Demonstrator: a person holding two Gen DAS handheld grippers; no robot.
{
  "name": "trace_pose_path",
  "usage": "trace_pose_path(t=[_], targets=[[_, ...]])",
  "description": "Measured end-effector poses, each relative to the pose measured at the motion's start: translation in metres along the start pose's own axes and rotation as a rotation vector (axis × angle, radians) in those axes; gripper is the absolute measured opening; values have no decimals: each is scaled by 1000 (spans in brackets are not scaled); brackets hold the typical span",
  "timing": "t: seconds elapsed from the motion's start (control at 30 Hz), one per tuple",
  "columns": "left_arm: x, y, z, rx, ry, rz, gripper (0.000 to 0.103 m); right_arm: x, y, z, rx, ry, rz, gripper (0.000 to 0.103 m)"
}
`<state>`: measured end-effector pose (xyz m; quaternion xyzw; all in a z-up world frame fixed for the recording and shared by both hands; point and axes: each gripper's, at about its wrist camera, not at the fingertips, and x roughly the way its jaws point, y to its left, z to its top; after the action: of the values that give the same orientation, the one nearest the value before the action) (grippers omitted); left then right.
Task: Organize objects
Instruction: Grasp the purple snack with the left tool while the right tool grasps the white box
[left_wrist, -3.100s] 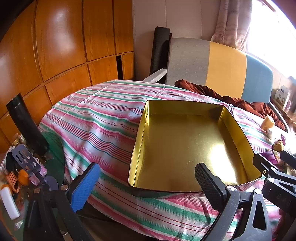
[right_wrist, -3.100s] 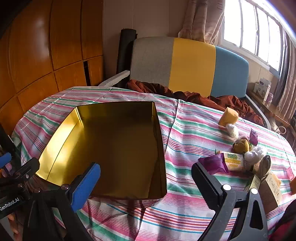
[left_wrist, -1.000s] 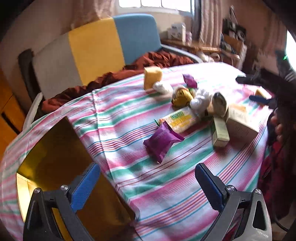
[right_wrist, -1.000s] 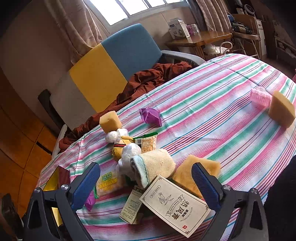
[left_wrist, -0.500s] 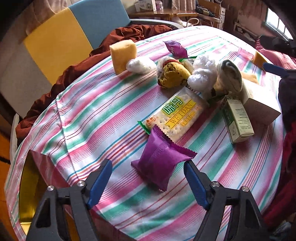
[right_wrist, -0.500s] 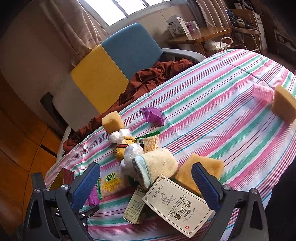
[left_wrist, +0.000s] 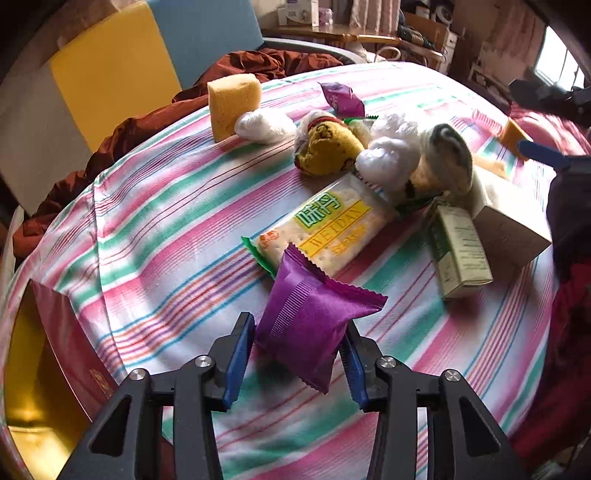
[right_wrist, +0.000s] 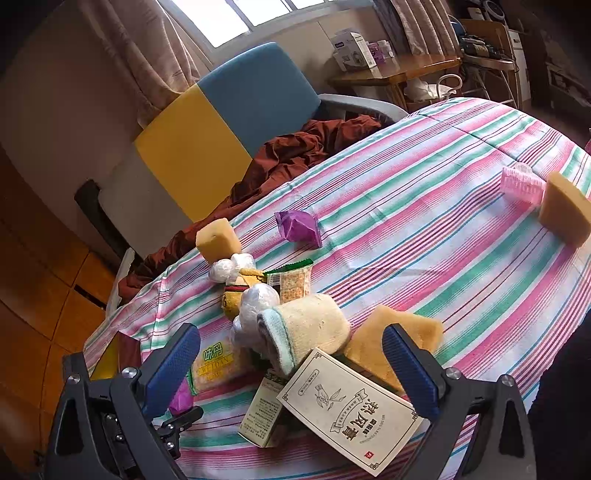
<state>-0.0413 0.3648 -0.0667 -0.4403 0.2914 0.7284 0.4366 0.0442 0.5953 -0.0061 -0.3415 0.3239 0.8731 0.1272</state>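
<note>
A purple snack packet lies on the striped tablecloth, its top edge resting against a cracker packet. My left gripper is closing on the purple packet, and both blue pads touch its sides. My right gripper stands open over a pile with nothing between its fingers. The pile holds a printed white box, a rolled towel, a green carton and a tan sponge. The gold tin shows at the lower left.
A yellow sponge, white plastic wads, a yellow sock and a small purple wrapper lie farther back. A pink roller and another sponge sit far right. A colour-block chair with rust cloth stands behind.
The left gripper swung from the gold tin to the snacks, came down over the purple packet and narrowed its jaws onto it. The right gripper has held still for the last second.
</note>
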Motion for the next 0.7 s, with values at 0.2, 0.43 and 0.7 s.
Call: trace_pose_path(t=[0.2,0.43,0.7], targets=[[-14,-31,-25,-33,-78,6,42,10,-3,0,11,49,-48,101],[-15,-37,-40,-74,-126,18,41,21,-2,-4,-8,116,-82,101],[-11,-25,-53,-136,-127,3,40,44,15,-21,-209,373,-231,99]])
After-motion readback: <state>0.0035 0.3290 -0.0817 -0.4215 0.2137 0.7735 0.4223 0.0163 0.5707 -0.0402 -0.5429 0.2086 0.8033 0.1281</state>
